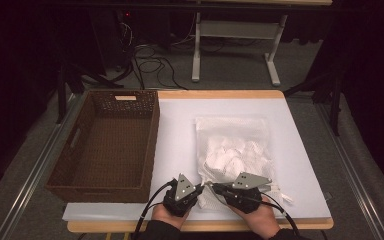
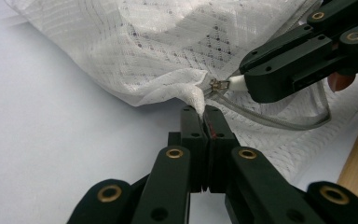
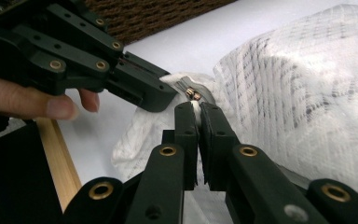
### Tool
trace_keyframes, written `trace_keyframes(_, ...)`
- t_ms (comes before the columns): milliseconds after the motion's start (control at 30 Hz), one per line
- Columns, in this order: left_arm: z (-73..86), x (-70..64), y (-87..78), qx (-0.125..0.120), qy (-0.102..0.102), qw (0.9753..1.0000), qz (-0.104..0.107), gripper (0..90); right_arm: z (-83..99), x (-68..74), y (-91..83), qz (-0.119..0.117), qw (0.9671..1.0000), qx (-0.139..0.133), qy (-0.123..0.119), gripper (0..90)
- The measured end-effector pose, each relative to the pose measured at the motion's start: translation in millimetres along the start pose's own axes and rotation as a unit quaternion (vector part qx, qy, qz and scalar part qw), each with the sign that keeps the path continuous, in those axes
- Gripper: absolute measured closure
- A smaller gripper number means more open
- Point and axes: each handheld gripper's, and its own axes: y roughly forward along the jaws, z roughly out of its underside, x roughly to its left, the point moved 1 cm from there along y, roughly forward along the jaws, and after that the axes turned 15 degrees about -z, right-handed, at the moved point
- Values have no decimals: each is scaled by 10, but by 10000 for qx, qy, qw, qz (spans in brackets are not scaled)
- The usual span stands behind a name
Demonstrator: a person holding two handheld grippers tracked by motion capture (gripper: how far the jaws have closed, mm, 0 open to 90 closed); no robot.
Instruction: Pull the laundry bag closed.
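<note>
On the white tabletop [image 1: 180, 130], whose wooden edge runs along the near side, the biggest thing is a dark brown wicker basket [image 1: 107, 147] at the left, its long side just beside the middle of the sheet. To its right, apart from it, lies a white mesh laundry bag [image 1: 235, 150], flat and lumpy with white cloth bunched inside, its near end pointing toward the person.

At that near end both tools meet. The left gripper [image 1: 201, 188] comes in from the bag's left near corner, and in the left gripper view its jaws are pressed together with a pinch of the bag's white mesh [image 2: 196, 98] clamped between their tips; the fabric rises out of the jaws and fans away up and to the left. The right gripper [image 1: 215, 187] sits just beside it, pointing left across the bag's end, held from below by the person's hand [image 1: 260, 217]. In the right gripper view its jaws are closed down on the white pull tab [image 3: 196, 108] of the zipper, with the small brass-coloured zipper slider [image 3: 191, 93] standing just beyond the tips. The left gripper view shows the same slider [image 2: 219, 85] touching the pinched fabric, so the two grippers' tips are almost touching, and a grey zipper track [image 2: 270, 120] curves away beneath the right gripper.
</note>
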Motion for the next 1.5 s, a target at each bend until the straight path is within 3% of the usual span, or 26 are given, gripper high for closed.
trace_keyframes(333, -17, 26, -12, 21, -10, 10000, -22, 886, 32, -11, -84, 126, 9999, 27, 18, 879)
trace_keyframes(500, -19, 65, -18, 19, -80, 9999, -120, 887, 63, -40, -173, 210, 9997, 42, 98, 878)
trace_keyframes(700, -11, 74, 4, 89, -68, 9999, -98, 886, 104, -85, -292, 274, 9995, 41, 150, 878)
trace_keyframes(867, -7, 103, 10, 114, -112, 9995, -276, 887, 135, -98, -347, 341, 9992, 102, 157, 878)
trace_keyframes(1000, 15, 172, 13, 187, -238, 9991, -294, 886, 159, -139, -443, 406, 9989, 26, 246, 878)
trace_keyframes(1200, 27, 159, 34, 314, -167, 9989, -294, 886, 210, -156, -558, 470, 9985, 17, 276, 878)
trace_keyframes(1333, 63, 217, 65, 423, -347, 9981, -270, 886, 242, -157, -630, 516, 9982, 15, 305, 878)
trace_keyframes(1500, 70, 219, 71, 492, -312, 9977, -333, 886, 306, -192, -740, 619, 9975, 17, 353, 878)
